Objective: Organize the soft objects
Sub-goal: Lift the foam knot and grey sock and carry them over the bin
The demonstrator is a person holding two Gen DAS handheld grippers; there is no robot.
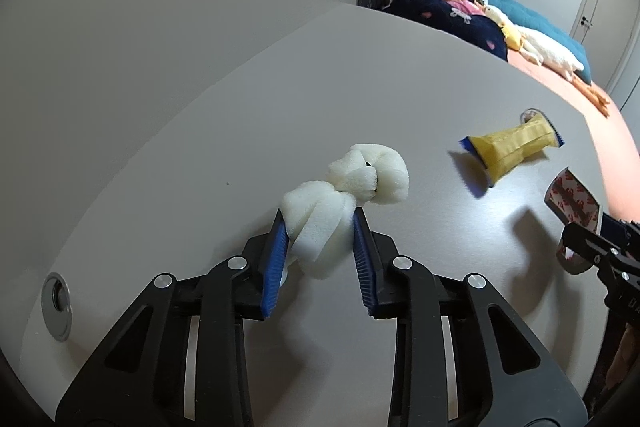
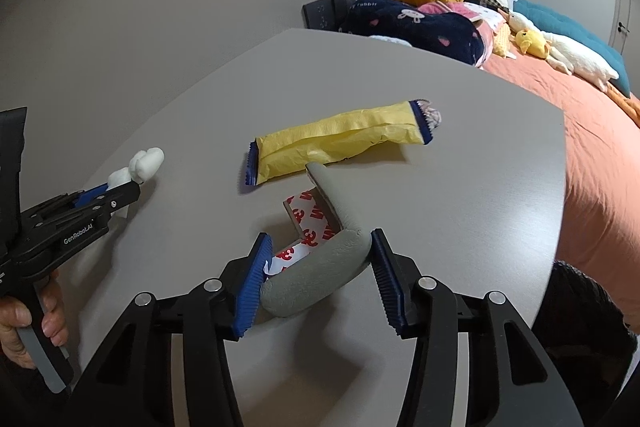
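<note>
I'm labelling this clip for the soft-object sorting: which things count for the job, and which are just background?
Job:
- white knotted foam piece, in the left gripper
- grey foam corner guard with red-printed adhesive backing, in the right gripper
- yellow crinkled packet with blue ends, lying on the grey table

Background:
- plush toys and cushions on the orange bed
- metal grommet

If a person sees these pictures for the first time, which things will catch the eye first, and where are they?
The left gripper pinches a knotted white foam piece over the grey table. The right gripper holds a grey foam corner guard with red-printed tape backing. Between them, further back, lies a yellow packet, and bright plush toys line the orange bed behind.
</note>
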